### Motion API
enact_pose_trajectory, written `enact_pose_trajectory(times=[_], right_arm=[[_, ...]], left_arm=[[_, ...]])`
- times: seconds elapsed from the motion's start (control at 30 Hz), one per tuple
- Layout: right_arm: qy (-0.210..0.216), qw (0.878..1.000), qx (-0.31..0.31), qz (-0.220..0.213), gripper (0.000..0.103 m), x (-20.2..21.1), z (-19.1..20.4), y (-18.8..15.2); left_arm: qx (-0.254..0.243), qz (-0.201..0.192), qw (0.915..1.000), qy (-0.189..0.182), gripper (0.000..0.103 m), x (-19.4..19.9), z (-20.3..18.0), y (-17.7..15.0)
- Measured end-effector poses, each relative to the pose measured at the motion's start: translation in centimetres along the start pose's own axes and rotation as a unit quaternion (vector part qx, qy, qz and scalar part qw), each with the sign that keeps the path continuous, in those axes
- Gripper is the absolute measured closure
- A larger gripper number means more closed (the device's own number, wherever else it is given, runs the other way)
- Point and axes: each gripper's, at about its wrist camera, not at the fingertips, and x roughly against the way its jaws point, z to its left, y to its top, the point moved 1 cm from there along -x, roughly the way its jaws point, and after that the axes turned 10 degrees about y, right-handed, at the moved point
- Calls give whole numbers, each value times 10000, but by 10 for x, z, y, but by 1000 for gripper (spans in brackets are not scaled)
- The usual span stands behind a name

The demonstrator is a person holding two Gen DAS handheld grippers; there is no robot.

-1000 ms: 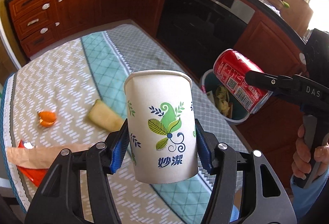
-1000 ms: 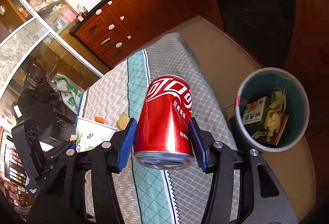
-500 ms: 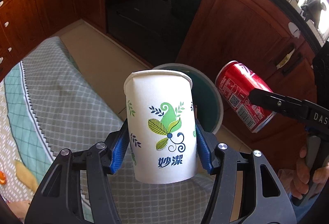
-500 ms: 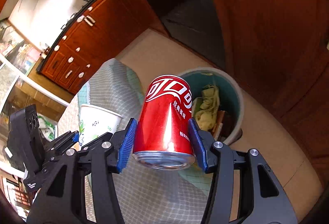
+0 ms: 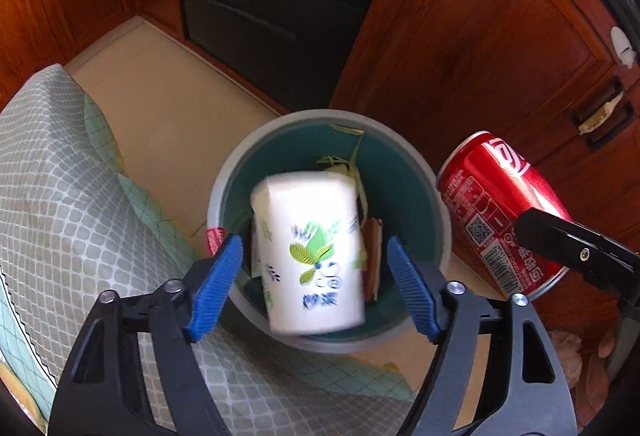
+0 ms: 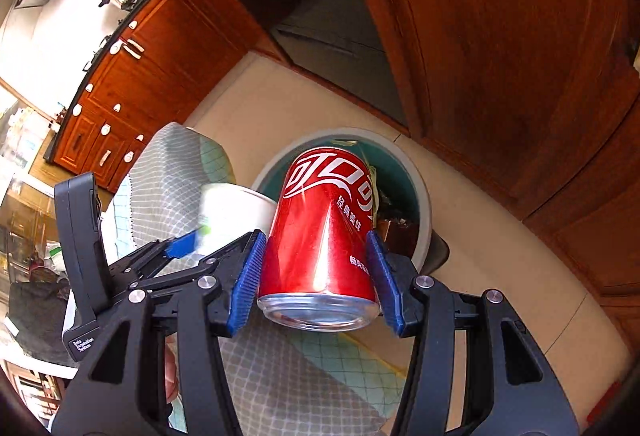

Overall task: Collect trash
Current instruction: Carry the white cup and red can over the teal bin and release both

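From the left wrist, the left gripper [image 5: 314, 282] stands spread wide, its blue pads clear of the paper cup [image 5: 308, 256], which is blurred and loose over the mouth of the teal trash bin [image 5: 436, 196]. Scraps lie inside the bin. At the right, the red can [image 5: 496, 212] sits tilted in a black finger.

From the right wrist, the right gripper [image 6: 314, 276] pinches the red can [image 6: 324, 232] on both sides, in front of the bin [image 6: 422, 196]. The checked tablecloth [image 6: 168, 172] drapes beside the bin, with beige floor [image 6: 280, 92] and wooden cabinets [image 6: 156, 52] beyond.
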Motion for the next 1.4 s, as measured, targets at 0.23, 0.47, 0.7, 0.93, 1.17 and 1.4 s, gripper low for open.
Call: enact_pose_trajectory(times=[0.23,0.47,0.7,0.93,1.17,1.4], right_arm=[[-17,10000,40,59,54,-11,1,2],[-95,9998,158,83,51,-22,11,4],[-126,9999,40,80,19,-21,18,-2],[-322,9994,105,77,14,-15,28,-8],[-367,9991,170,101,14,-10,42,-17],[-284,9991,293,142,14,-7,67,-30]], left_arm=[[53,85,9999,104,23,-5,8,-5],[142,33,9999,31,12,16,12,-20],[207,-52,9998,-24,7,27,18,-25],[208,-96,9997,-43,5,39,22,-34],[280,-181,9994,-68,5,56,30,-44],[456,-251,9986,1,4,79,50,-61]])
